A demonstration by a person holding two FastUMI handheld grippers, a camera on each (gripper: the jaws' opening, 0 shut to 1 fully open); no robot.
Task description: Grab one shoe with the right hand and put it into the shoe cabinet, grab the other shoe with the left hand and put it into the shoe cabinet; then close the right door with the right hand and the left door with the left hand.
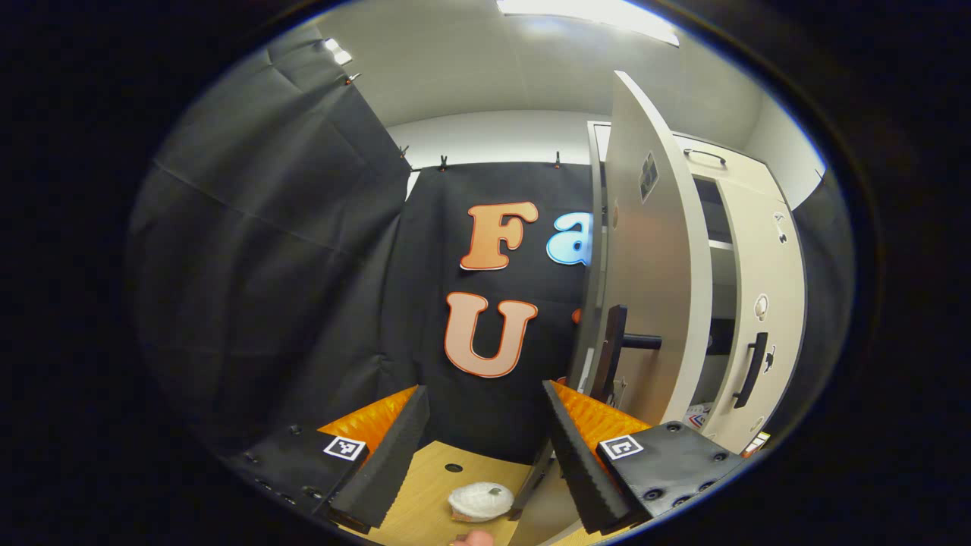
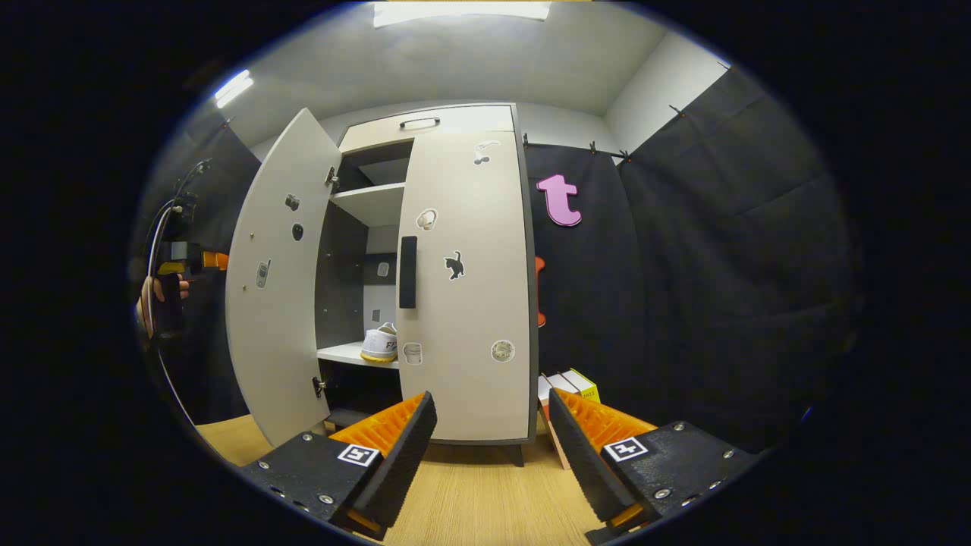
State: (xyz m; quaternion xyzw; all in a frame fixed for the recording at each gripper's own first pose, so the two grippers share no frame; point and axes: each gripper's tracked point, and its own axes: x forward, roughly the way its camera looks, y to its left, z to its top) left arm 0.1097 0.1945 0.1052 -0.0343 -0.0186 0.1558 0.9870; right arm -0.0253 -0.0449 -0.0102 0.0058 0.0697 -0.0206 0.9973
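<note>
both grippers released; right door (image 2: 466, 280) closed, left door (image 2: 277, 280) ajar, shoe (image 2: 379, 345) on shelf.

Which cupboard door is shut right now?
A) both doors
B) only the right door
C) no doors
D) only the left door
B: in the right gripper view the right door lies flat against the shoe cabinet, while the left door swings out, showing a white shoe on a shelf inside.
</note>
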